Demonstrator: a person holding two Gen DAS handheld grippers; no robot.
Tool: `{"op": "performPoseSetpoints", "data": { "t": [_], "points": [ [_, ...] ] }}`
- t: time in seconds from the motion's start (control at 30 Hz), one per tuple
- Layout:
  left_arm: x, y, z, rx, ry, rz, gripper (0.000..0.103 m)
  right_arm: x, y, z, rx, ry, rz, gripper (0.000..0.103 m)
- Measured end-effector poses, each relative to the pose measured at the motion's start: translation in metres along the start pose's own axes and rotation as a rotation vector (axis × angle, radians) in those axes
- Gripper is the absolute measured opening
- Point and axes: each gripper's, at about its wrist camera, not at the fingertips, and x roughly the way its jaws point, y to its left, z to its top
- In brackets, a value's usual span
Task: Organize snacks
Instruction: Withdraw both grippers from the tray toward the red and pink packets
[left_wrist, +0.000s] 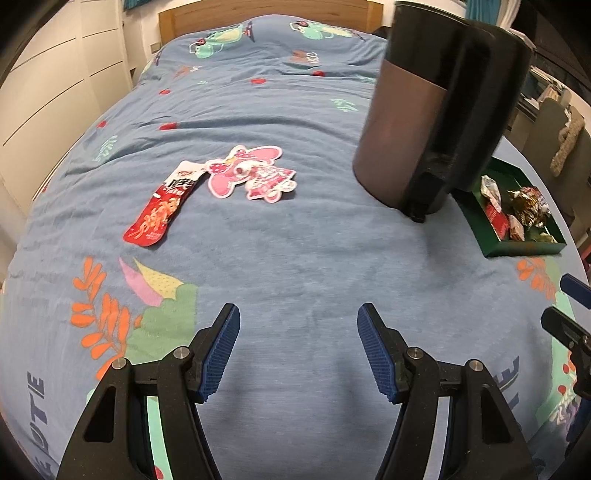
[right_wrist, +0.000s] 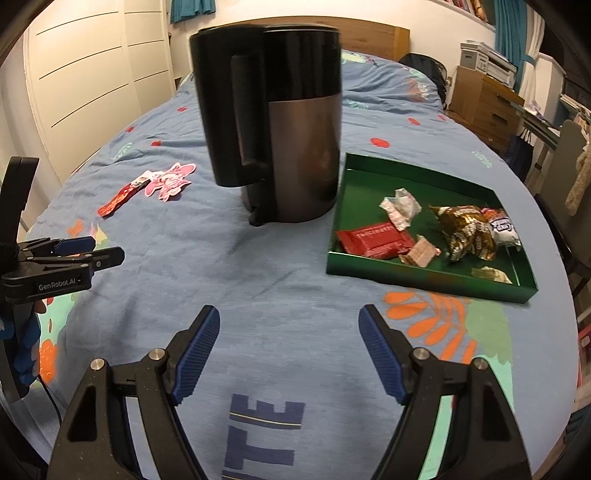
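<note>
A red snack packet (left_wrist: 159, 211) (right_wrist: 120, 198) and a pink cartoon-shaped packet (left_wrist: 249, 173) (right_wrist: 170, 180) lie side by side on the blue bedspread. A green tray (right_wrist: 417, 278) (left_wrist: 517, 249) on the right holds several wrapped snacks, among them a red bar (right_wrist: 373, 240) and a gold-brown bag (right_wrist: 467, 230). My left gripper (left_wrist: 298, 352) is open above bare bedspread, well short of the two packets. My right gripper (right_wrist: 289, 354) is open too, nearer than the tray, with nothing between its fingers. The left gripper (right_wrist: 92, 251) also shows at the left edge of the right wrist view.
A tall dark kettle (right_wrist: 288, 122) (left_wrist: 436, 110) with a handle stands on the bed between the packets and the tray. White wardrobe doors (right_wrist: 85, 85) line the left side. A wooden headboard (left_wrist: 266, 14) is at the far end; drawers and shelves (right_wrist: 487, 99) stand to the right.
</note>
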Motion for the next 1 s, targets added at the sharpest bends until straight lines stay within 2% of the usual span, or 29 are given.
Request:
{"op": "performPoseSetpoints", "data": {
  "t": [0.7, 1.0],
  "points": [
    [0.015, 0.069, -0.005, -0.124, 0.01, 0.095, 0.061, 0.019, 0.041, 0.009, -0.064, 0.03, 0.046, 0.103],
    [0.024, 0.125, -0.002, -0.262, 0.016, 0.175, 0.063, 0.028, 0.062, 0.015, -0.097, 0.04, 0.069, 0.103]
  ]
}}
